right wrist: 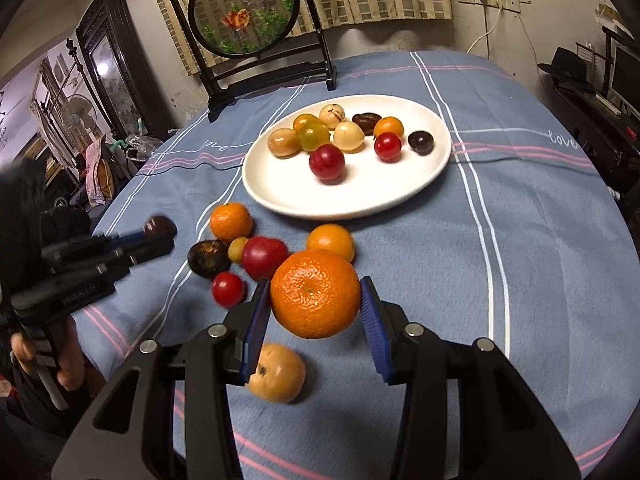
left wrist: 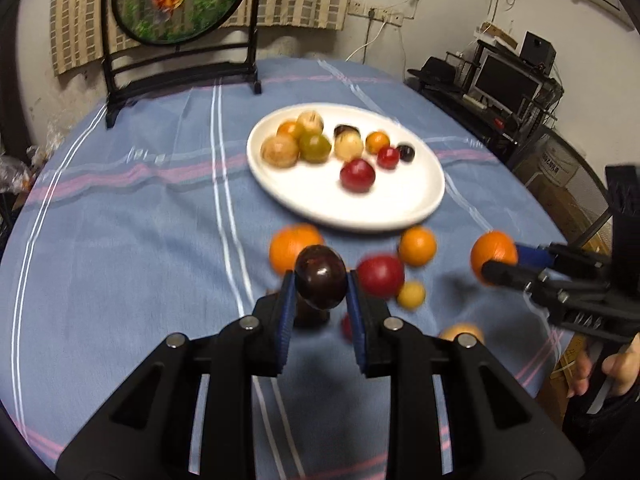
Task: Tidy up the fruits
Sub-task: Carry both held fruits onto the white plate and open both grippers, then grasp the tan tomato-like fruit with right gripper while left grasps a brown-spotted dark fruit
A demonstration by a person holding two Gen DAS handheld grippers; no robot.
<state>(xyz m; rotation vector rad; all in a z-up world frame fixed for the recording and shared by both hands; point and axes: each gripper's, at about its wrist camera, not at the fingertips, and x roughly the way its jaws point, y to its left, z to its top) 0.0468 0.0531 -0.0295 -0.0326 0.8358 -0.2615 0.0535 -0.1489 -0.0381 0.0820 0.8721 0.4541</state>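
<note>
Tan fruit below gripped orange

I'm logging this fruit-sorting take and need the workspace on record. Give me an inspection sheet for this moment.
Surface: round table under a blue striped cloth.
Job's things: white plate with about ten small fruits; loose fruits on the cloth in front of it, among them a red fruit and a small orange.
Clutter: framed round fish screen standing behind the plate.
Grippers: left gripper shut on a dark plum, off the cloth; right gripper shut on a large orange.
Cables: white cord from a wall socket, off the table.
Surroundings: patterned curtain, monitor on a rack, standing fan.
</note>
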